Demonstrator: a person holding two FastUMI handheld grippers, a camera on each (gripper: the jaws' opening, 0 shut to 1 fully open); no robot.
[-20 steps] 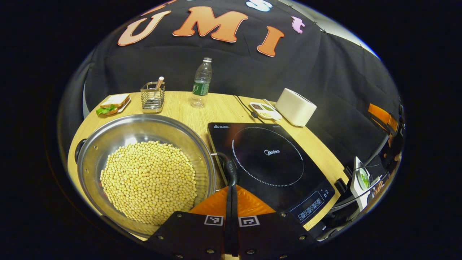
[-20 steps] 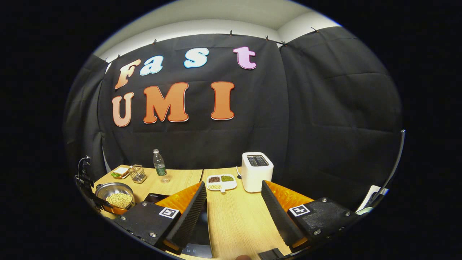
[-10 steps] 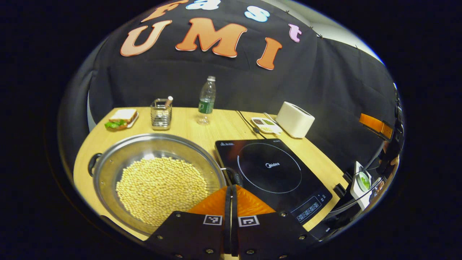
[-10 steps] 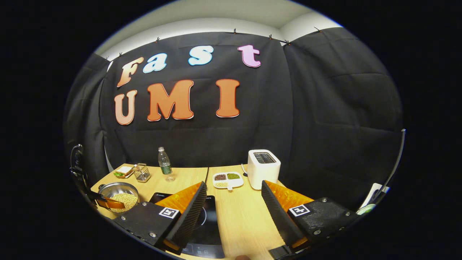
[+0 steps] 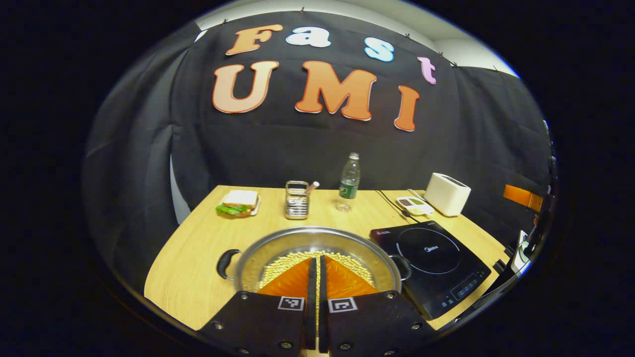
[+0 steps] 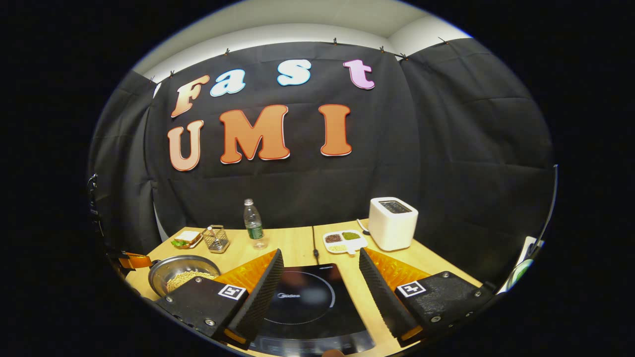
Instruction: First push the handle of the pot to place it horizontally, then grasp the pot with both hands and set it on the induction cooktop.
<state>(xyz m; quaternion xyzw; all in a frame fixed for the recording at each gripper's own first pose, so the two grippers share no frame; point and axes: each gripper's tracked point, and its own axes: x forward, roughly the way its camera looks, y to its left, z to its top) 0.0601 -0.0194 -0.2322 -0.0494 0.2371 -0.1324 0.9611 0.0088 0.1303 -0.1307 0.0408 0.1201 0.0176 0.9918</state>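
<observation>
My left gripper (image 5: 316, 267) is closed, holding nothing, low over the pot (image 5: 317, 250) of beans; both handles show here. My right gripper (image 6: 320, 285) is wide open over the cooktop (image 6: 305, 302). The pot sits at its 9 o'clock. Both grippers have moved back.

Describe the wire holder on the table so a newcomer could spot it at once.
Start at the wooden table and look along its far edge by the black cloth wall. Between the sandwich on its plate and the clear water bottle stands the wire holder. It is the only metal mesh basket there, boxy and upright, with a stick-like utensil poking out.
</observation>
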